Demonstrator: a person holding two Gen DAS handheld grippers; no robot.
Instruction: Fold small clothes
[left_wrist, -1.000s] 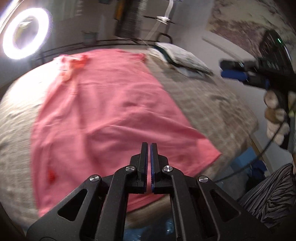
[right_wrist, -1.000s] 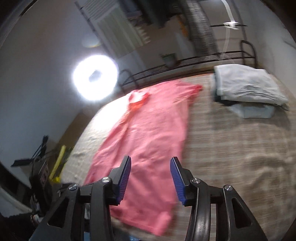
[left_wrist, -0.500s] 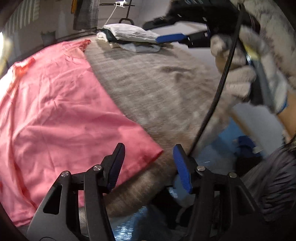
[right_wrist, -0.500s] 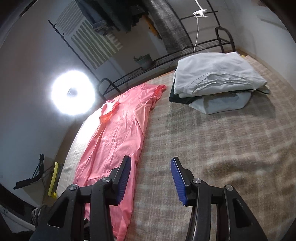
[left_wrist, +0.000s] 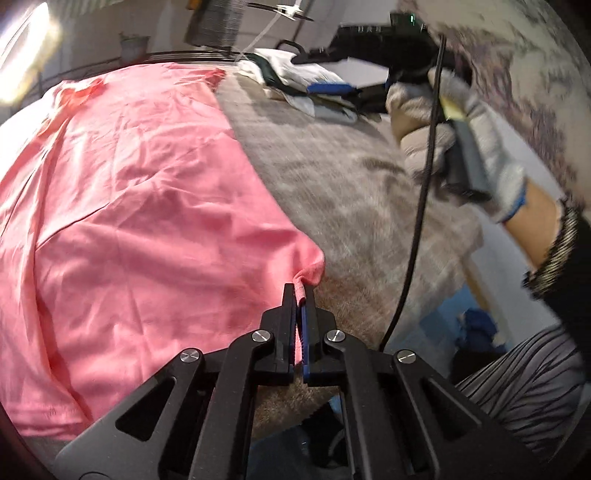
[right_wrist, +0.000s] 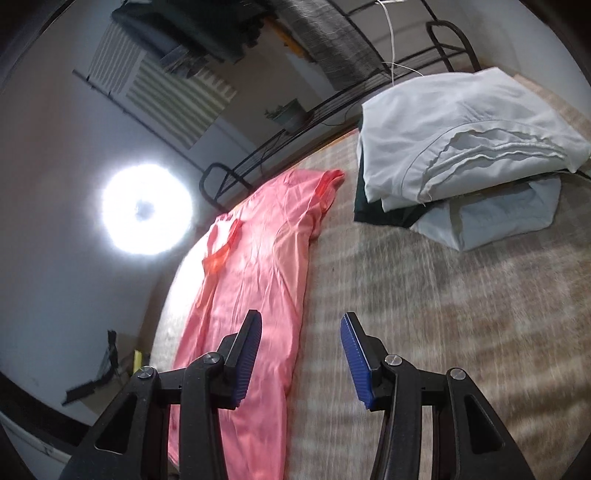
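A pink shirt (left_wrist: 140, 206) lies spread flat on a grey checked bed cover (left_wrist: 351, 177), its collar at the far end. My left gripper (left_wrist: 300, 291) is shut on the shirt's near right hem corner, and a small fold of pink cloth sticks up between the pads. In the right wrist view the same pink shirt (right_wrist: 258, 266) runs along the left side of the bed. My right gripper (right_wrist: 301, 332) hovers open above the shirt's right edge with nothing between its fingers. A gloved hand (left_wrist: 461, 122) holds the right gripper at the upper right of the left wrist view.
A stack of folded white and dark clothes (right_wrist: 461, 125) sits at the far right of the bed. A bright ring light (right_wrist: 146, 210) stands left of the bed. A black metal rail (right_wrist: 295, 144) runs behind the bed. A black cable (left_wrist: 417, 221) hangs by the bed's near edge.
My left gripper opened around the shirt's near right corner, then shut on it. My right gripper moved right and forward along the shirt's right edge, still open.
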